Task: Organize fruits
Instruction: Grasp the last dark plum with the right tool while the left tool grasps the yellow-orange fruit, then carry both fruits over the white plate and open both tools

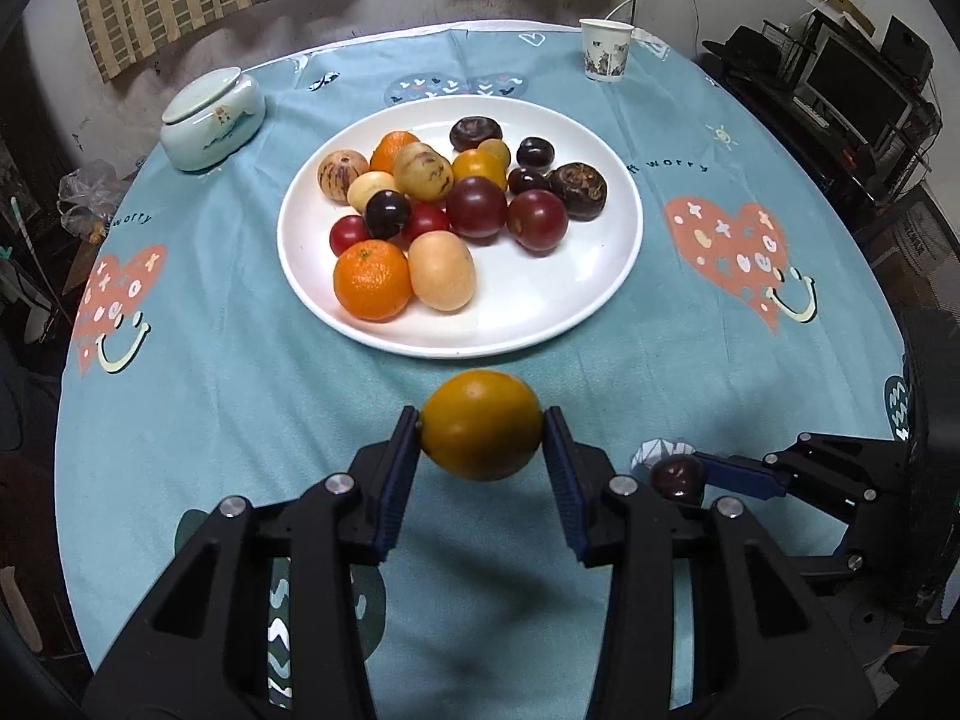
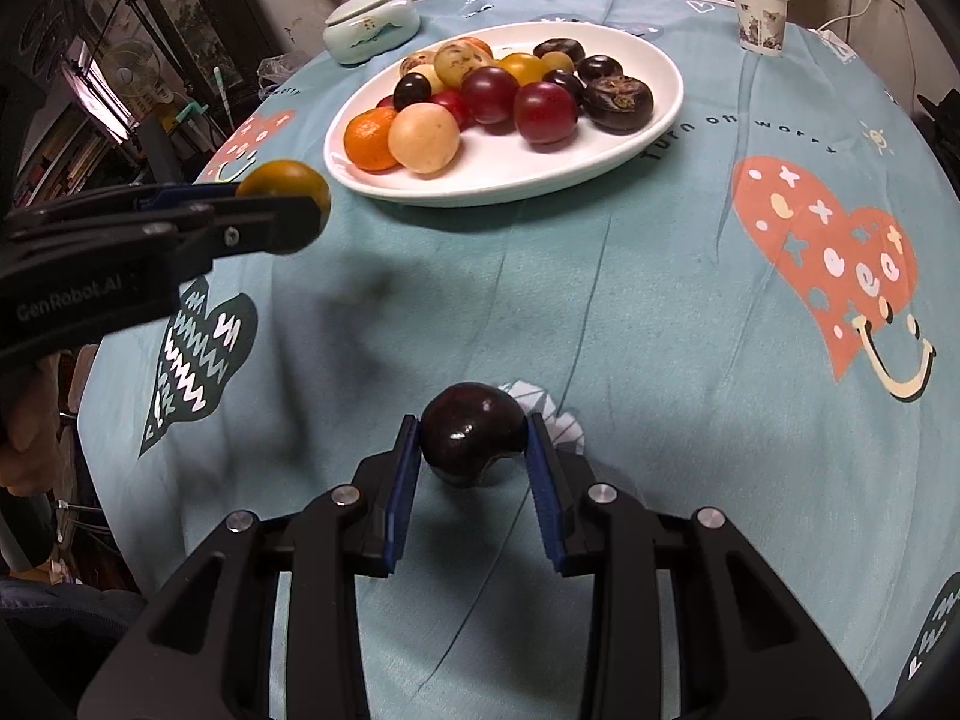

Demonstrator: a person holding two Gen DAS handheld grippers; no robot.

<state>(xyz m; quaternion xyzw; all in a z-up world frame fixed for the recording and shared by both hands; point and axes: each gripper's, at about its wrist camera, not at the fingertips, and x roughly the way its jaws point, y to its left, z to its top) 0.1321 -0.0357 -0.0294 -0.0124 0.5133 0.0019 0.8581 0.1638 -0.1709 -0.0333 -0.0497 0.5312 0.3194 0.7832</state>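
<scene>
A white plate heaped with mixed fruits serves as landmark on the blue tablecloth. On the near side of the plate, the left gripper clamps a yellow-orange fruit clear of the cloth. Nearer still and to the right, the right gripper pinches a dark plum. Beyond the plate stand a paper cup and a lidded ceramic jar.

table: teal cloth | on it: white plate, lidded jar, paper cup
</scene>
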